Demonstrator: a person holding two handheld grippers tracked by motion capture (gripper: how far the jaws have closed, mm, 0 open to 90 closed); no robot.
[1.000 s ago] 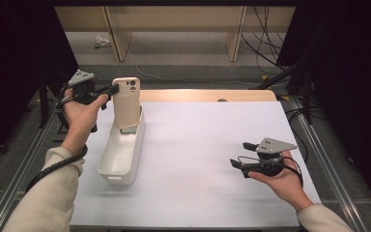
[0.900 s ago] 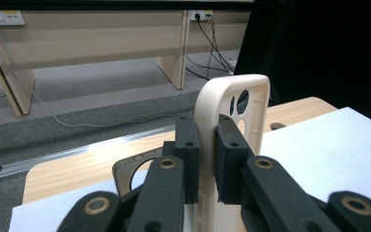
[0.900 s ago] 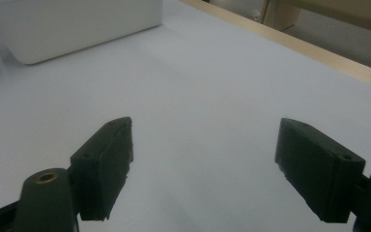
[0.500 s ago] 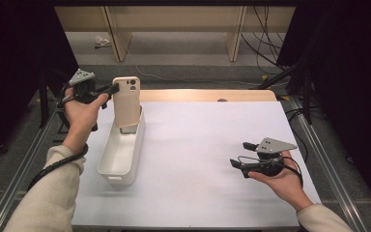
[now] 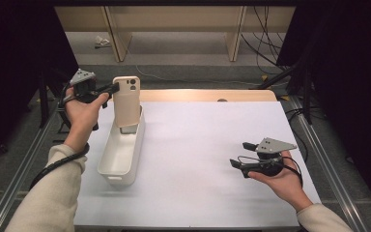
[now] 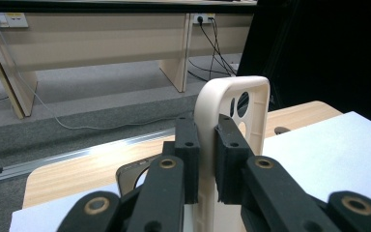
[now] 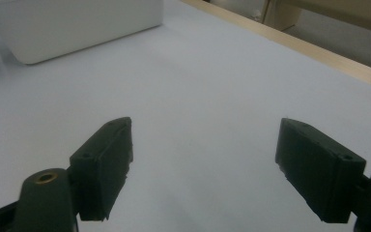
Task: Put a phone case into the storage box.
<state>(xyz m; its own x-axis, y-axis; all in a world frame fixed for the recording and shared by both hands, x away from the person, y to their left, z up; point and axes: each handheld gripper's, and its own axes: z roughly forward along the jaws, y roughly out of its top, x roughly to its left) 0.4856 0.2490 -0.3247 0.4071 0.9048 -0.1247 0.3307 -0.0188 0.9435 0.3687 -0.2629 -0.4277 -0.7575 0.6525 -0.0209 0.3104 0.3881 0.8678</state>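
A beige phone case (image 5: 126, 100) stands upright over the far end of a long white bin (image 5: 121, 153). My left gripper (image 5: 111, 88) is shut on the case's edge near its top. In the left gripper view the two black pads pinch the cream rim of the phone case (image 6: 232, 101), whose camera cut-outs face right. A dark phone (image 6: 135, 175) lies below the case, inside the bin. My right gripper (image 5: 240, 154) hovers low over the white table at the right, open, with nothing between its fingers (image 7: 104, 164).
The white bin (image 7: 77, 24) lies left of centre on the white table sheet (image 5: 212, 145). A wooden strip (image 5: 207, 95) borders the table's far edge. Metal rails run along both sides. Wooden furniture legs and cables stand on the floor beyond.
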